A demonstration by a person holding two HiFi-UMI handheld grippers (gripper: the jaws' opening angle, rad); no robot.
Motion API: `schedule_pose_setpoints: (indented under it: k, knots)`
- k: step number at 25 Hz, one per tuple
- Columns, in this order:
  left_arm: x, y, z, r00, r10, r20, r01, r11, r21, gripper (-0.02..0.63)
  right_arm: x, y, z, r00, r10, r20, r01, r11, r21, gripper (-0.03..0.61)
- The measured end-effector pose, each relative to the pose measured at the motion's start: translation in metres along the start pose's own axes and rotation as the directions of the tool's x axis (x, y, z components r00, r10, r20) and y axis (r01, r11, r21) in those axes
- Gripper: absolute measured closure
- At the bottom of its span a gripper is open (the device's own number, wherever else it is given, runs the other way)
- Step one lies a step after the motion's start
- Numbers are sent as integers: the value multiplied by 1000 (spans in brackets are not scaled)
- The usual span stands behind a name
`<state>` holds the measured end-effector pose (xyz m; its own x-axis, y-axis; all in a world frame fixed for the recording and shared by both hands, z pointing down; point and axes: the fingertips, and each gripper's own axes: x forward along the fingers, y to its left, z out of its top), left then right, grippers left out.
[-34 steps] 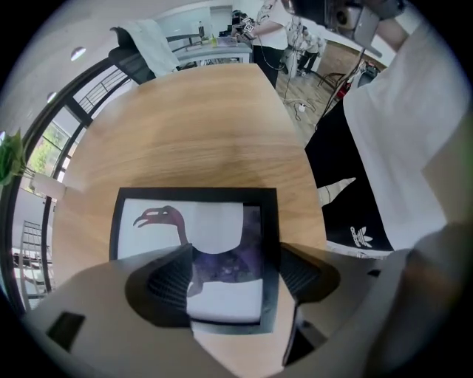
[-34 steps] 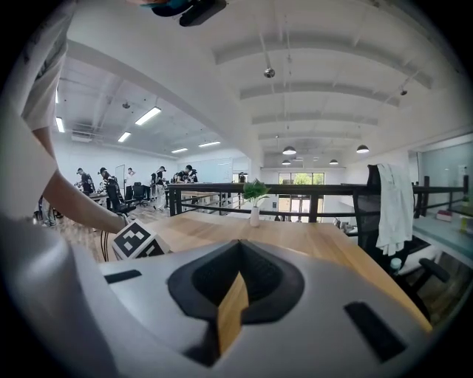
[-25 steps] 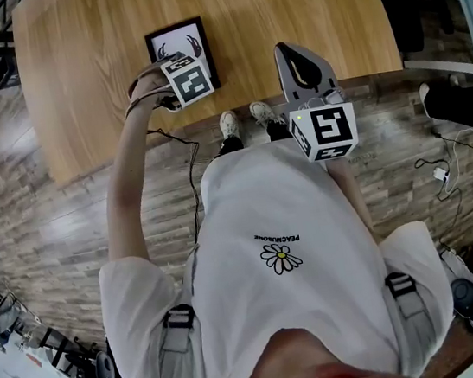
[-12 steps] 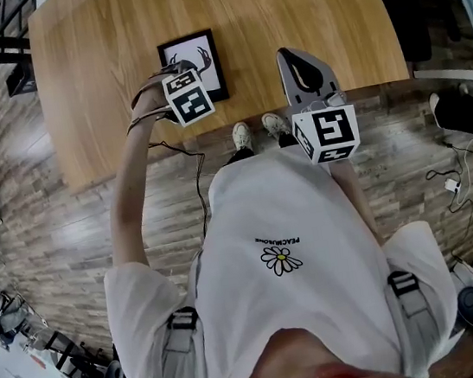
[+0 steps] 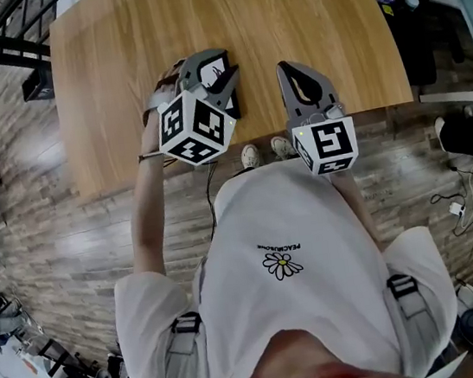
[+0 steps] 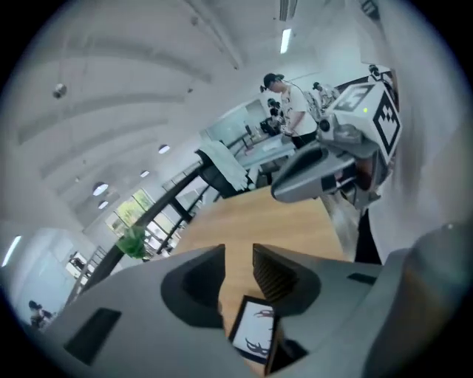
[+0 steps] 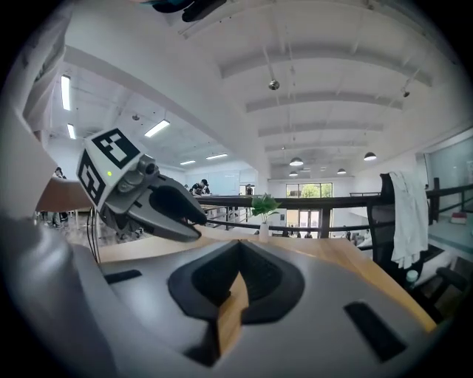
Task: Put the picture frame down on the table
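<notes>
The black picture frame (image 5: 230, 102) lies flat on the wooden table (image 5: 281, 11) near its front edge, mostly hidden under my raised left gripper (image 5: 222, 67). In the left gripper view the picture frame (image 6: 255, 336) shows below the left gripper (image 6: 238, 257), apart from it. The left jaws have just been closing; a narrow gap remains with nothing between them. My right gripper (image 5: 285, 70) hovers over the table edge to the right, and in its own view the right gripper (image 7: 236, 251) has its tips touching and holds nothing.
The table's front edge runs just beyond the person's shoes (image 5: 257, 151). A cable hangs from the left hand. Dark furniture (image 5: 422, 18) stands to the right of the table. A small potted plant (image 7: 264, 208) stands at the table's far end.
The left gripper has risen off the picture frame and tilted up, its jaws narrowing. The frame stays flat on the table. The right gripper has hardly moved.
</notes>
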<state>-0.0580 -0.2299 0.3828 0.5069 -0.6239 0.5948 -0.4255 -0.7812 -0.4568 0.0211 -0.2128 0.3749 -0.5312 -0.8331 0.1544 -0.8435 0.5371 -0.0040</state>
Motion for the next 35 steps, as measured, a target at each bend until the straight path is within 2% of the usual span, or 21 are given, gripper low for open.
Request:
schedule_pose_setpoints:
  k: [1,2,3,5,6,7,9,10,11,13,15,16,22,27,35]
  knots:
    - [-10,9,10,995,84,46,-83,996,-23,500,0,1,2,1000,1,5,-1,1000,-4,569]
    - [-22,19,19,980,180,89,-174,982,-69,542,1,1,3,1000,2,9,-2,1000,-6,569]
    - [-35,30,26,951,283,128,-266,954,-139,588,1,1,4,1000,3,10,-3,1000,-5,569]
    - [-54,42,35,872,457,176,-393,867,-308,597,1,3,3,1000,7,10,-7,1000,-2,569]
    - [-58,43,37,843,504,190,-409,829,-383,598,2,6,3,1000,12,10,-12,1000,0,569]
    - [-58,41,36,829,522,199,-398,802,-445,598,3,9,3,1000,17,12,-17,1000,-1,569]
    - [-49,29,33,834,511,207,-331,764,-554,598,3,17,6,999,31,21,-31,999,-6,569]
    - [-44,21,30,839,503,208,-290,736,-612,598,2,19,7,999,37,25,-37,999,-10,569]
    - [-41,13,26,838,504,208,-253,698,-670,598,1,21,8,999,42,27,-41,999,-14,569]
    - [-40,1,14,822,536,191,-214,602,-769,598,0,23,9,999,47,27,-47,999,-19,569]
    - [-42,-6,-2,800,583,141,-228,513,-828,598,-1,21,10,999,45,28,-44,999,-23,569]
    - [-42,-7,-10,793,599,112,-248,485,-838,598,-2,19,10,999,41,28,-40,999,-27,569]
    - [-44,-3,-39,778,628,18,-327,428,-842,599,-6,12,8,1000,17,26,-17,1000,-19,569]
    - [-50,-1,-40,766,643,10,-366,448,-815,600,-5,11,8,999,19,32,-19,1000,-8,569]
    - [-51,-3,-45,764,645,5,-373,449,-812,600,-2,13,7,999,24,24,-23,1000,-4,569]
